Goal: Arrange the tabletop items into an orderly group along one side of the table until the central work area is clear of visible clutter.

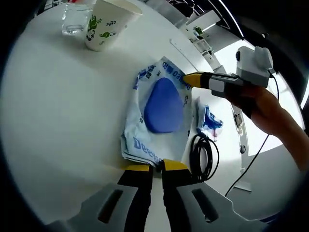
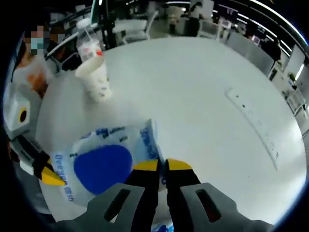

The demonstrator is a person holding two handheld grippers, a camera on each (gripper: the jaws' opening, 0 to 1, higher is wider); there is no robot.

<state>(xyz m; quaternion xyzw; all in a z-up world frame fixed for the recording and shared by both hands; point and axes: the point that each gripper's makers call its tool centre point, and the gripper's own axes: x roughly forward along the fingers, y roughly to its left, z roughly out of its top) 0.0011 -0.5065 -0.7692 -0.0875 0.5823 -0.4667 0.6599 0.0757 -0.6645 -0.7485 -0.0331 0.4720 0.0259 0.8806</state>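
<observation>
A white and blue plastic packet [image 1: 161, 108] with a blue oval pad inside lies on the white table [image 1: 63, 106]. My left gripper [image 1: 156, 166] is shut on its near edge, the yellow tips pressed close together. My right gripper [image 1: 190, 79] reaches in from the right, held by a hand, and pinches the packet's far edge. In the right gripper view the packet [image 2: 101, 166] lies to the left of my right gripper [image 2: 162, 165], whose jaws are shut on its corner. The left gripper [image 2: 48, 174] shows at the packet's other end.
A paper cup [image 1: 106, 24] with green print and a clear bottle [image 1: 75, 19] stand beyond the packet. A coiled black cable [image 1: 203, 152] and a small blue and white wrapper [image 1: 210, 121] lie to the right. A long flat strip [image 2: 253, 125] is set in the tabletop. A person [image 2: 34, 72] sits by the table.
</observation>
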